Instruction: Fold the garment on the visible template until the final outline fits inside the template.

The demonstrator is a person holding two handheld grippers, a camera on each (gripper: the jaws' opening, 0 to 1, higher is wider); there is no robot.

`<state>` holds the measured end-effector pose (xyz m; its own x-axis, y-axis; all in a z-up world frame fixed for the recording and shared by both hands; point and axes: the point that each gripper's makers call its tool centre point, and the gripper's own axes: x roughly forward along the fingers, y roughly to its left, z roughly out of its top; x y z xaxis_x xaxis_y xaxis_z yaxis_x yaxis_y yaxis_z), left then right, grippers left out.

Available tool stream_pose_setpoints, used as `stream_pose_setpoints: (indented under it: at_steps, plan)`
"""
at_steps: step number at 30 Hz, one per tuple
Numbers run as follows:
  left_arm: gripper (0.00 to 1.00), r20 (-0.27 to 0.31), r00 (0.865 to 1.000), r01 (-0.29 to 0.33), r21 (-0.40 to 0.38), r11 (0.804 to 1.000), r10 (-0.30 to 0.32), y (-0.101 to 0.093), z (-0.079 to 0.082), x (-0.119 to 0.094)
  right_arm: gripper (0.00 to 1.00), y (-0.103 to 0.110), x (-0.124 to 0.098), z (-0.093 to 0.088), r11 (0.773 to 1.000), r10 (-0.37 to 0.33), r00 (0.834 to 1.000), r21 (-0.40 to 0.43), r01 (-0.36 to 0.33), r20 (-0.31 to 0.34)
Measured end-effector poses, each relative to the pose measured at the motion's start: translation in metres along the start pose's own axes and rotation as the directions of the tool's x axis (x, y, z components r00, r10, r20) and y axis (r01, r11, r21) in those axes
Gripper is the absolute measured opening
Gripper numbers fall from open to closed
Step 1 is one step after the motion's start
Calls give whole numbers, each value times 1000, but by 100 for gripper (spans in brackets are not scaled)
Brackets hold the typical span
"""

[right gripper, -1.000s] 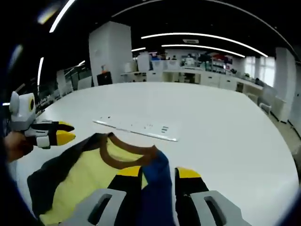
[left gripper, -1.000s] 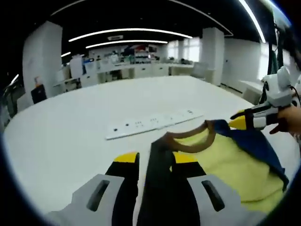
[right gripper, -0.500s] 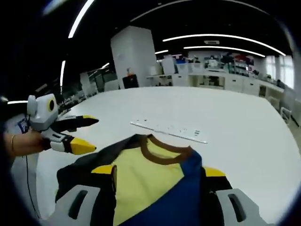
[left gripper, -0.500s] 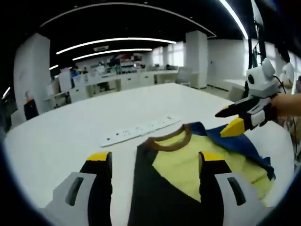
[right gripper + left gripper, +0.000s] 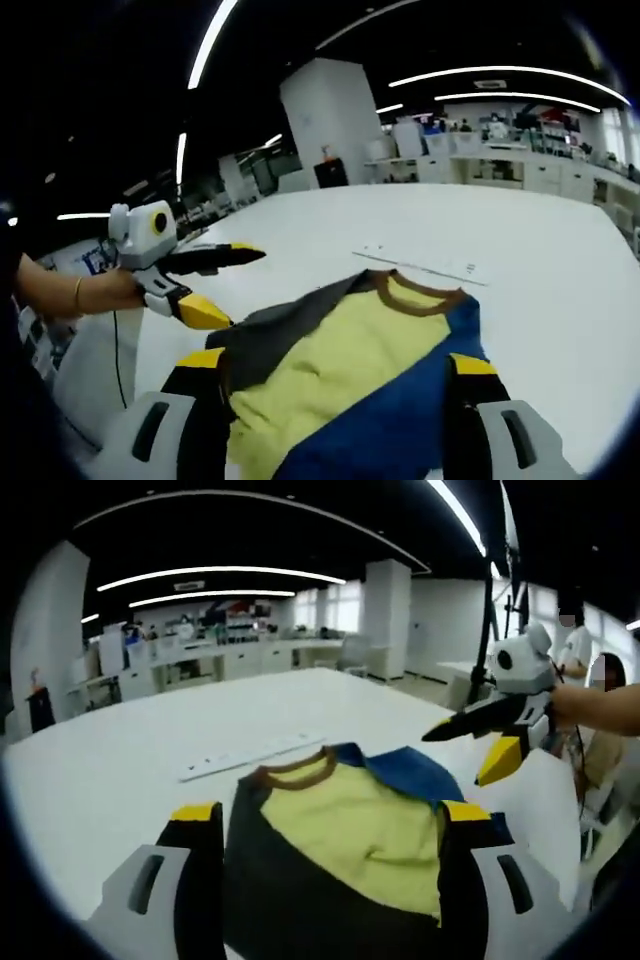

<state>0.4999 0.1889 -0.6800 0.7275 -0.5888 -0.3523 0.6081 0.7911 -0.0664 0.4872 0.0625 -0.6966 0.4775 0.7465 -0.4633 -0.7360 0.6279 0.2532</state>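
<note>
In the left gripper view, the left gripper point(image 5: 325, 825) rises from the bottom edge with its grey, yellow-tipped jaws spread wide, one on each side of the garment. The yellow shirt with a brown collar, one dark grey sleeve and one blue sleeve point(image 5: 345, 825) lies on the white bench point(image 5: 120, 765), collar pointing away. Beyond the collar sits a long white strip with small dark marks point(image 5: 250, 755), possibly the template edge, though the view is too soft to be sure. At the right, a person's hand point(image 5: 590, 705) holds the right gripper point(image 5: 470, 745) above the shirt's blue side, its jaws parted.

In the right gripper view, a hand point(image 5: 90, 292) at the left holds the left gripper point(image 5: 230, 285) beside the grey sleeve, jaws apart. The right gripper point(image 5: 335, 375) frames the shirt point(image 5: 350, 365) with jaws spread.

A second ago both grippers pinched the sleeves; since then both have let go and the fabric lies flat between the opened jaws.
</note>
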Motion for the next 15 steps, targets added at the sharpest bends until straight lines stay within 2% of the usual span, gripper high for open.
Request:
stream_pose_setpoints:
  at_steps: [3, 6, 15]
  plan:
    - [86, 16, 1000, 20, 1, 1000, -21, -13, 0, -10, 87, 8, -12, -11, 1000, 2, 1000, -19, -2, -12]
    - [85, 8, 999, 38, 16, 999, -38, -26, -4, -20, 87, 15, -23, -20, 999, 1, 1000, -32, -2, -24]
    - [81, -7, 999, 54, 35, 998, -53, -57, -28, -51, 86, 36, -55, -56, 999, -2, 999, -37, 0, -44]
